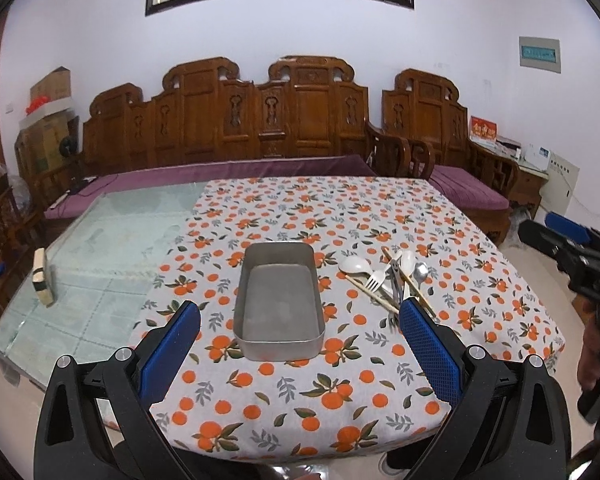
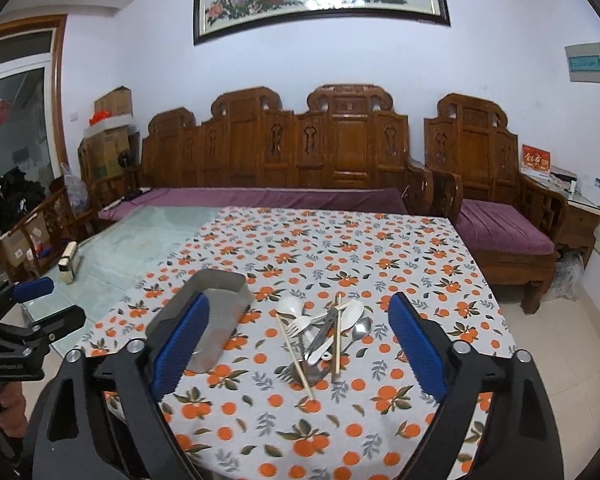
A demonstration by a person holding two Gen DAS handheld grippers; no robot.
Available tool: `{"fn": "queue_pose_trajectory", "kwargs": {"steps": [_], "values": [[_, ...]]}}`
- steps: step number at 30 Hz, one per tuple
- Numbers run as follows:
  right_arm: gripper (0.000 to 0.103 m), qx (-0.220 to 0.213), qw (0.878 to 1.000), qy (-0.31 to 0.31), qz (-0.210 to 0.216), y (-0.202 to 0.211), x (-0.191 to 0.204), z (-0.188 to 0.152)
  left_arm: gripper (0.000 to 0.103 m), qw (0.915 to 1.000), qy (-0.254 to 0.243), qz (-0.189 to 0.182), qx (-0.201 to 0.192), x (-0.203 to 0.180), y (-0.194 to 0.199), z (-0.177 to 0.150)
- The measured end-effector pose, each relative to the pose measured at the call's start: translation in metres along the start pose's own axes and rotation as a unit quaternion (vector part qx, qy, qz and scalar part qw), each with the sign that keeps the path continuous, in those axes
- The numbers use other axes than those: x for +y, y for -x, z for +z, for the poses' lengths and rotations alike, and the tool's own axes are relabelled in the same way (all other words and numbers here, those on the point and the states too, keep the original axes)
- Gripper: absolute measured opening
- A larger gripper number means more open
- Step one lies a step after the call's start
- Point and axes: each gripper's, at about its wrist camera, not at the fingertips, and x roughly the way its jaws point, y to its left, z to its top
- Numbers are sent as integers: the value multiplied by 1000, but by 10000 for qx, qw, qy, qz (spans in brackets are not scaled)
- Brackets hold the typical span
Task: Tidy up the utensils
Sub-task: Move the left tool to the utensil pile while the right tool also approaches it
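An empty grey metal tray [image 1: 279, 302] [image 2: 216, 312] sits on the orange-print tablecloth. To its right lies a loose pile of utensils [image 1: 388, 280] [image 2: 324, 332]: white spoons, a metal spoon, forks and wooden chopsticks, crossing one another. My left gripper [image 1: 300, 344] hovers open over the near side of the tray, nothing between its blue pads. My right gripper [image 2: 300, 348] stands open above the near end of the pile, apart from it. Each gripper also shows at the edge of the other's view, the right gripper [image 1: 556, 240] and the left gripper [image 2: 48, 300].
The cloth [image 1: 340, 216] covers the right part of a glass table [image 1: 112, 240]; a small cream and dark block [image 1: 44, 282] stands on the bare glass at left. A carved wooden bench with purple cushions [image 1: 236, 168] runs behind the table.
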Motion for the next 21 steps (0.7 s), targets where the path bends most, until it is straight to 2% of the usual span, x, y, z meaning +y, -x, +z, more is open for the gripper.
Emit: {"fn": "queue_pose_trajectory", "kwargs": {"steps": [3, 5, 8, 17, 21], "values": [[89, 106, 9998, 168, -49, -19, -11, -1, 96, 9999, -47, -54, 92, -4, -15, 0], [84, 260, 9993, 233, -98, -36, -23, -3, 96, 9998, -110, -94, 160, -10, -27, 0], [79, 456, 9989, 92, -46, -53, -40, -11, 96, 9992, -222, -179, 282, -21, -46, 0], [73, 974, 9952, -46, -1, -91, -68, -45, 96, 9958, -319, -486, 709, -50, -100, -3], [72, 1109, 9937, -138, 40, -100, -75, -53, 89, 9929, -302, -639, 952, -63, -126, -8]]}}
